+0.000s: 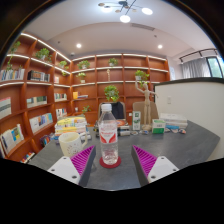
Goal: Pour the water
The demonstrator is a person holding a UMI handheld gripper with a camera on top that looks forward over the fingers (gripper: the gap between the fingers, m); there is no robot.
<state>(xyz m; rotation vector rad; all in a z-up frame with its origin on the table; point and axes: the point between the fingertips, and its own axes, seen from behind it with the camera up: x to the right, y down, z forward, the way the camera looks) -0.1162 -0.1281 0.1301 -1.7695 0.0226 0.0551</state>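
Note:
A clear plastic water bottle (pixel 108 135) with a red-and-white label and a red base stands upright on the grey table (pixel 150 142). It is just ahead of my gripper (pixel 112 160), centred between the two fingers. The fingers are wide open, with clear gaps on both sides of the bottle. The left pad (pixel 83 158) and the right pad (pixel 144 160) are magenta. A white cup (pixel 69 143) stands on the table to the left of the bottle.
Boxes and small packs (pixel 160 125) lie at the far right of the table, and a yellow box (pixel 70 124) stands behind the cup. A vase with a plant (pixel 147 108) stands at the back. Bookshelves (pixel 30 95) line the left wall.

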